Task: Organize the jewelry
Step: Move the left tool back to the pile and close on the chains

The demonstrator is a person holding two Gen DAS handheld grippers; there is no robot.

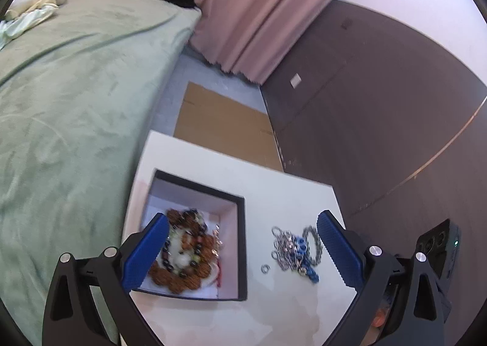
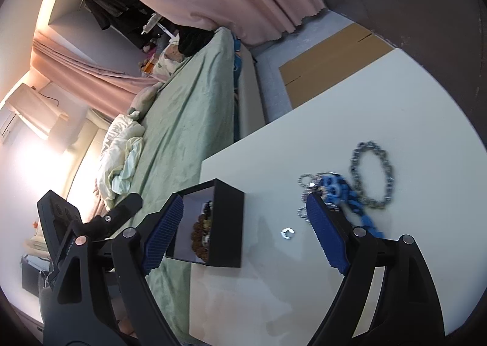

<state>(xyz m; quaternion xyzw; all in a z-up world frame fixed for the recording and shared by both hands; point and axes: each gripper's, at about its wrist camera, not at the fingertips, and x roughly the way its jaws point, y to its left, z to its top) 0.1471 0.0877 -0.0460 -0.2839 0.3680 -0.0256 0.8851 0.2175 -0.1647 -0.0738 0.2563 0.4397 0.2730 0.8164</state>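
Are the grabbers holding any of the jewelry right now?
No, nothing is held. The left gripper and right gripper both have their jaws wide open. The bracelets lie on the table, beside the box.

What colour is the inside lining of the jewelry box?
White inside the black-walled jewelry box; clearest in the left wrist view.

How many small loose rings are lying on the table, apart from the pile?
1: a small silver ring on the white table, between the black box and the jewelry pile. Others may hide in the pile.

White table: black box, small ring, bracelet pile alongside.
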